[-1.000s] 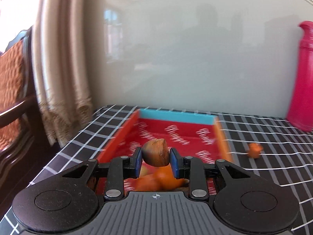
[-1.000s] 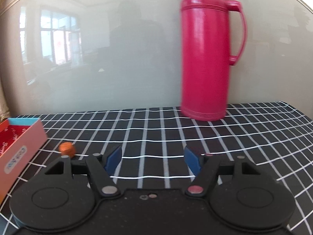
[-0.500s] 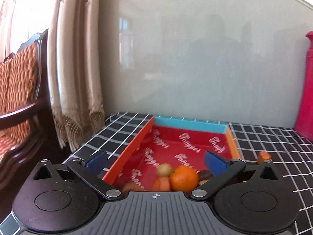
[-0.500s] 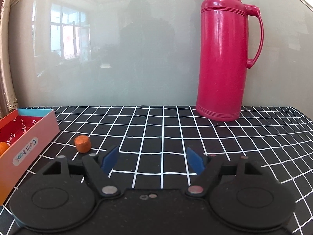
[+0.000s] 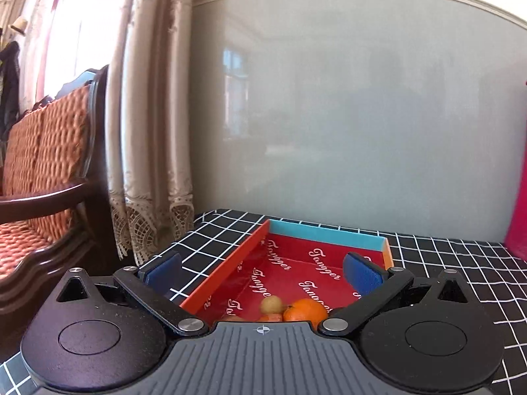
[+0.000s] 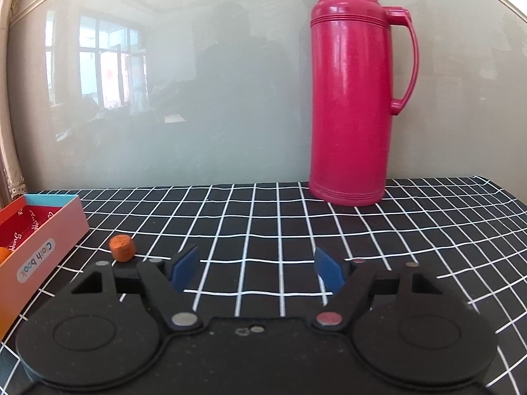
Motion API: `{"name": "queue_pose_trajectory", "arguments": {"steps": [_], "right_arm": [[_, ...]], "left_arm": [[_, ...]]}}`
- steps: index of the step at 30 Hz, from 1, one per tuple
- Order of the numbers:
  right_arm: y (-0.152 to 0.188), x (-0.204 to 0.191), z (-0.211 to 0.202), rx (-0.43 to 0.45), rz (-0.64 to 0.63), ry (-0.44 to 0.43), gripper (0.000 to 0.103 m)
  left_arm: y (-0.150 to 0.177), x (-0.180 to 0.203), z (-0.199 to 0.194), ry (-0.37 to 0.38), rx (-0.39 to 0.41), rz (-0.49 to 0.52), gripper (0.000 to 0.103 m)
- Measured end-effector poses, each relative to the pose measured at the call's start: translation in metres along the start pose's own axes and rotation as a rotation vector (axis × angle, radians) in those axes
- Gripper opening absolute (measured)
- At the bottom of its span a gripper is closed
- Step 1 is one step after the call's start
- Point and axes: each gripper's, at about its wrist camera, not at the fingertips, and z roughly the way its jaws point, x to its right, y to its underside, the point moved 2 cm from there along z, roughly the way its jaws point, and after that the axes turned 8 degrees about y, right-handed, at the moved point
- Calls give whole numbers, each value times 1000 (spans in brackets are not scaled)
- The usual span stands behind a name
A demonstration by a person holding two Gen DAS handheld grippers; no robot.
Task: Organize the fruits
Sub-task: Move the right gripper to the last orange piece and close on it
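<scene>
Left wrist view: left gripper (image 5: 263, 271) spread wide, nothing between the blue pads; the jaws have just been opening. It hangs over the near end of the red box (image 5: 227, 271), which lies on the black grid tablecloth (image 5: 461, 263) in the lower centre of the frame. The gripper body cuts off the near end of the box, so the fruit count there is partial. Countable: one whole orange (image 5: 306, 309), one small pale round fruit (image 5: 270, 304) just left of it. Orange slivers show below these at the body's edge; cannot tell how many pieces or what kind. At the right edge a pink strip, the flask (image 5: 518, 197), is mostly out of frame. Upper left: one curtain (image 5: 148, 115), one wooden chair (image 5: 42, 171) with woven orange upholstery, partly cropped.

Right wrist view: right gripper (image 6: 257, 266) released, jaws partly apart and just opened a little further, only tablecloth between the pads. One small orange-brown chunk (image 6: 123, 248) sits loose on the cloth at lower left, just beside the box's pink outer wall, above the left finger, untouched. Box clipped by the left edge; a trace of orange shows inside it. One flask stands whole at upper right, against the pale wall panel (image 6: 197, 98).
</scene>
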Motion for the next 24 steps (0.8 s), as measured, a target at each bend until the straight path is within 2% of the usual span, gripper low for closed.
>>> {"name": "queue_pose_trajectory", "arguments": {"steps": [4,13,24], "right_arm": [[-1,13,-3,2,22,4,76],[-4,17,-3,12,39,-12,76],[-6,-19,-1,27,-12,-60,76]], "left_arm": [[4,-5,-3,-37,-28,72,103],[3,-32,-5,-150,11,13,103],[7,-60,4,-150,-44,16,103]]}}
